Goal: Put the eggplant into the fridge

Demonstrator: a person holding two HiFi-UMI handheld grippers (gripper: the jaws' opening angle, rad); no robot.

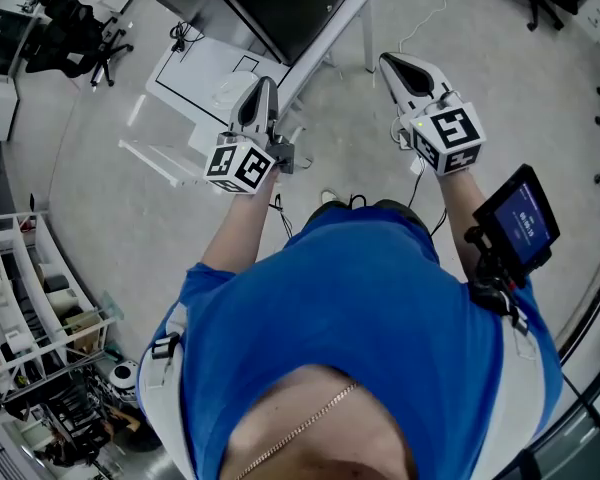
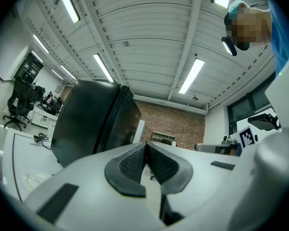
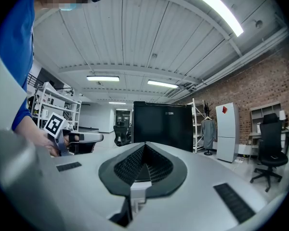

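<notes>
- Left tool (image 2: 145, 146) is shut tight, pads pressed together, nothing between them. Right tool (image 3: 144, 147) is the same, closed and empty.
- No eggplant in any view, so I can't say where it lies.
- Black cabinet (image 1: 280, 3) stands ahead; it may be the fridge, I can't be sure.
- I expect the eggplant to be light, firm, glossy-slick and easily bruised. Best taken gently across its thick middle, not by the stem.

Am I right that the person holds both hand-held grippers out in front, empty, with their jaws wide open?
Not quite: the jaws are shut, not wide open, as each gripper view shows. The left hand-held gripper and the right hand-held gripper are otherwise as you say, held out in front and empty.
</notes>
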